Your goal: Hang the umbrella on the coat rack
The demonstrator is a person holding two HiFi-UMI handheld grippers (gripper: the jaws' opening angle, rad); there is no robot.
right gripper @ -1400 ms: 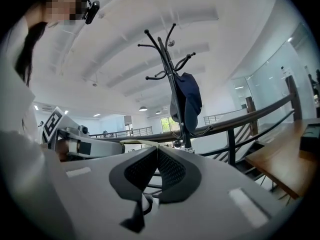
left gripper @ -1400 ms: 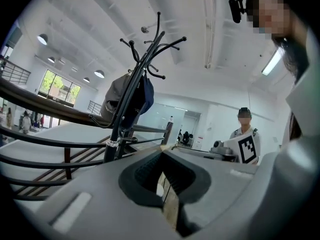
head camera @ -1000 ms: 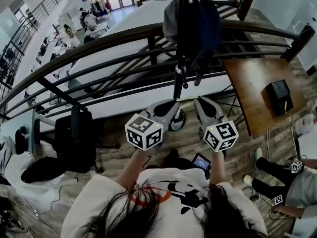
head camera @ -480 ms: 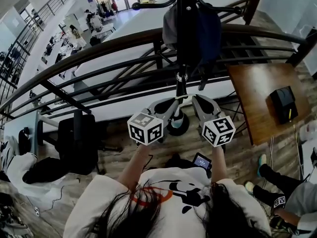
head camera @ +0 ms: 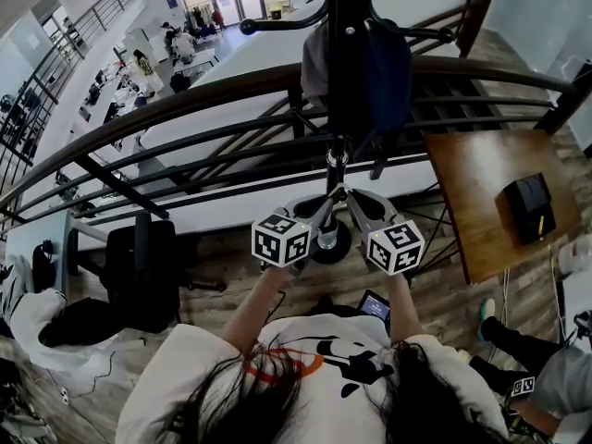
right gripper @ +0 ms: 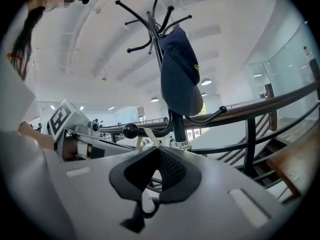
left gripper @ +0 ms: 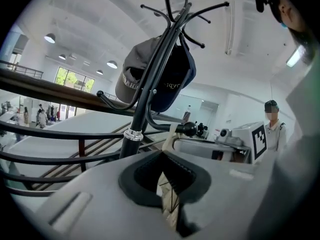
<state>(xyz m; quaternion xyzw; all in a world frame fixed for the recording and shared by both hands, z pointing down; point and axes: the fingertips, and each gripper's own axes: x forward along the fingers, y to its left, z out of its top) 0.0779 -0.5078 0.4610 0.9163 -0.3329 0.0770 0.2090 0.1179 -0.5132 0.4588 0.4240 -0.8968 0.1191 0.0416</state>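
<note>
Beyond the curved railing [head camera: 166, 109] lies an open hall. At the coat rack [head camera: 340, 17] pole, the left gripper [head camera: 322, 200] and right gripper [head camera: 353, 198] both clamp the umbrella's pale strap [left gripper: 166, 194]; the umbrella itself is hidden beneath. Step in hand: looping the strap over the ball-tipped hook [right gripper: 131, 130]. Next: clear the ball, then release.

black coat rack [left gripper: 142, 106], navy cap [right gripper: 177, 74]

Grey cap [left gripper: 131, 76], navy cap [left gripper: 176, 81] against pole [left gripper: 142, 109], top hooks [left gripper: 173, 20] free, railing [head camera: 185, 95] behind
</note>
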